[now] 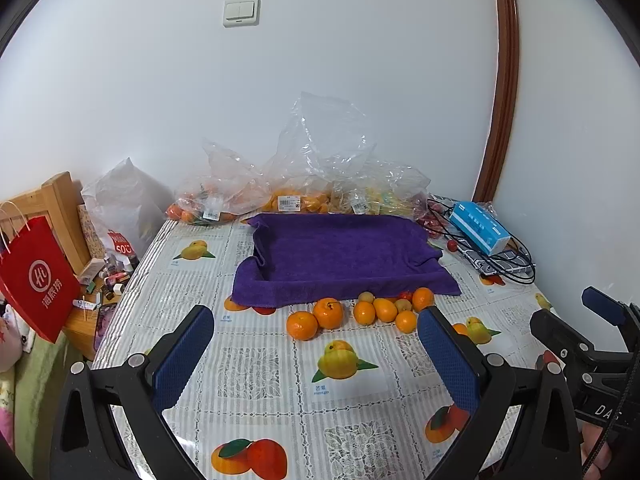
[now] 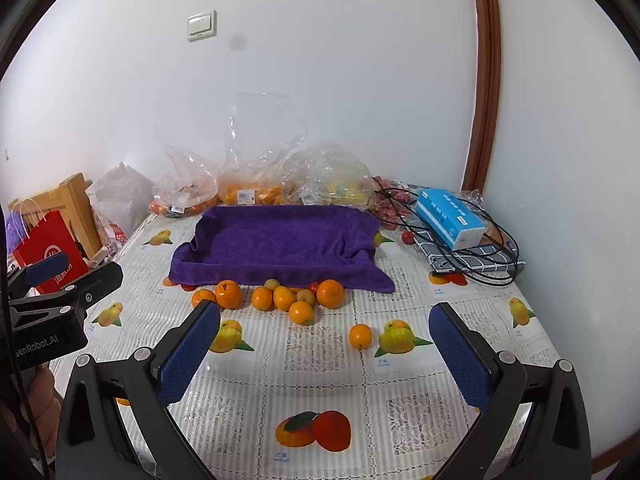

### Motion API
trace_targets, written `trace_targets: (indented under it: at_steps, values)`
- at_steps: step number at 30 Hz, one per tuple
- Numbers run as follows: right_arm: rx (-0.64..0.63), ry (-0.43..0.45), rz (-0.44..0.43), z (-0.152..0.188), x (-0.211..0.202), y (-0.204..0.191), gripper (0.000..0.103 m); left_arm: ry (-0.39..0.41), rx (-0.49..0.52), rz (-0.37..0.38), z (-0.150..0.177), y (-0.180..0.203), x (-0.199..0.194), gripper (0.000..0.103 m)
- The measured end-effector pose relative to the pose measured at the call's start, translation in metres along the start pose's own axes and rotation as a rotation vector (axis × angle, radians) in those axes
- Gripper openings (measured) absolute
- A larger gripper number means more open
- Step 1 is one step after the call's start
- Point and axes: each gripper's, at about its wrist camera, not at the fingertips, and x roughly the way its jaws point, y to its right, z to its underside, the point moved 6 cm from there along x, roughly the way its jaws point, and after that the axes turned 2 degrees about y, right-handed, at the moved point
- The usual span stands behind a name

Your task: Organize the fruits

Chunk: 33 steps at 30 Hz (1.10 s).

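Observation:
Several oranges (image 1: 329,313) and small yellowish and red fruits lie in a loose cluster (image 2: 280,297) on the table, right in front of a tray covered with a purple towel (image 1: 340,256) (image 2: 276,242). One orange (image 2: 360,335) lies apart, nearer to me. My left gripper (image 1: 316,336) is open and empty, a little in front of the cluster. My right gripper (image 2: 325,332) is open and empty, above the table in front of the fruit. Each gripper shows at the edge of the other's view.
Clear plastic bags of fruit (image 1: 288,196) (image 2: 256,188) line the wall behind the tray. A blue tissue box (image 2: 450,218), black cables and a grey checked cloth sit at the back right. A red paper bag (image 1: 36,276) and a wooden stand are off the table's left edge.

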Motion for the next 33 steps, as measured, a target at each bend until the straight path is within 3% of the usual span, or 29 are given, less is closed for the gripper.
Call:
trace_targets:
  at_steps: [20, 27, 33]
  values:
    - [0.019, -0.038, -0.008, -0.001, 0.022, 0.001, 0.103, -0.009, 0.000, -0.004, 0.004, -0.010, 0.008, 0.103]
    - [-0.002, -0.050, -0.001, -0.005, 0.037, 0.000, 0.103, -0.041, -0.002, -0.053, 0.005, -0.019, 0.024, 0.103]
    - [0.005, -0.086, 0.024, -0.003, 0.058, 0.005, 0.103, -0.071, -0.010, -0.046, 0.014, -0.031, 0.048, 0.103]
